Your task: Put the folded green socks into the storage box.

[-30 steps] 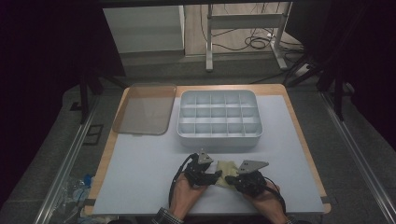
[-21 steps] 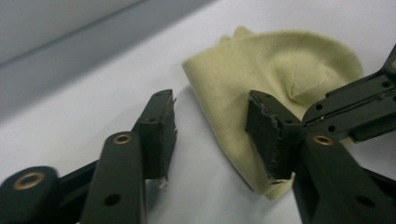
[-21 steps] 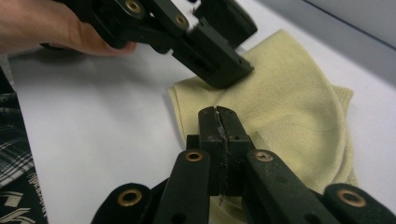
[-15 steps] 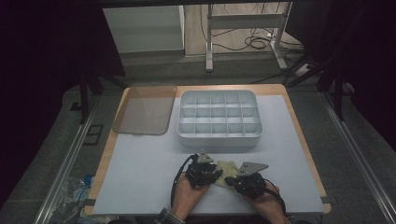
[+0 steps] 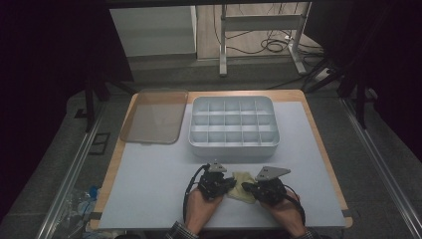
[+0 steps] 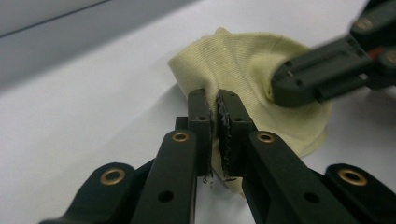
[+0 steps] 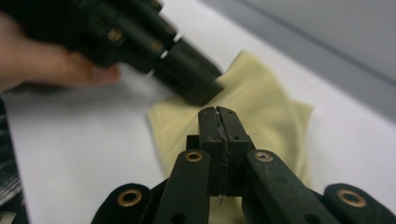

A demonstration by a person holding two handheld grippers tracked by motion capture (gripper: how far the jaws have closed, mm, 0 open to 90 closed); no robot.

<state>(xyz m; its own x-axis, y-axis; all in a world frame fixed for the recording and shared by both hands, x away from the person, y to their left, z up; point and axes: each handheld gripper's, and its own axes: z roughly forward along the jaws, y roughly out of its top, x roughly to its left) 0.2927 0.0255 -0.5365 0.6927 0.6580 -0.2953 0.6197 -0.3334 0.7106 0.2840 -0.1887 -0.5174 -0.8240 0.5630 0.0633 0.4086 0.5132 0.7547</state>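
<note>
High view shows the left gripper [image 5: 230,185] and right gripper [image 5: 247,187] each pinching an edge of a small, soft, pale-yellow woven cloth [image 5: 241,181] that lies crumpled on the matte white table [image 5: 149,194], near the grey compartmented organizer box [image 5: 233,125], the left jaws having just closed on the fabric.

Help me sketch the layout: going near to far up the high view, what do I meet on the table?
Yellow cloth between the two claws, then the white compartment tray, with the clear lid off to its left.
</note>
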